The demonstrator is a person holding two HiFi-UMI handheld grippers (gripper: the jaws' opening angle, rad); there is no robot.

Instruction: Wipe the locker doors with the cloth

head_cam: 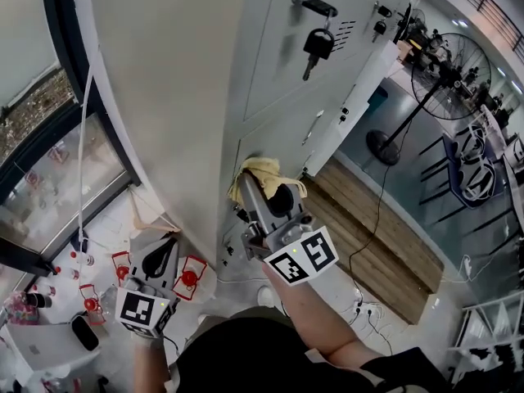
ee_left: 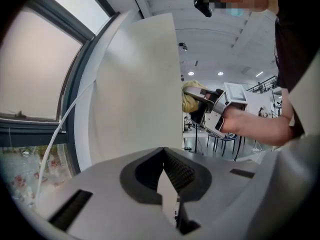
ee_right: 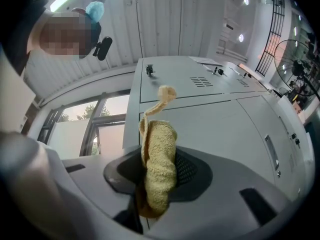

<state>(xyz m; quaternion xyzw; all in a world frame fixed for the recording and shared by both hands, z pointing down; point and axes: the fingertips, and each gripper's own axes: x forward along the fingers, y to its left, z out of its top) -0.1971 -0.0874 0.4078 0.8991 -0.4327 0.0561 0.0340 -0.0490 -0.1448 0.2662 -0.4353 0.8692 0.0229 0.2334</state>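
While the right tongs (head_cam: 250, 188) pinch the yellow cloth (ee_right: 159, 159) near the locker door (ee_right: 215, 129) — the left tongs (ee_left: 164, 156) hang pressed together.

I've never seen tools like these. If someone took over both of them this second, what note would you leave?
Left gripper: shut, empty, off to the side of the doors.
Right gripper: shut on the yellow cloth, raised at the lower locker door; whether the cloth touches it can't be told.
Done: nothing shows which doors have been wiped.
Left: wipe the doors, probably taking care around the key hanging in the upper door.
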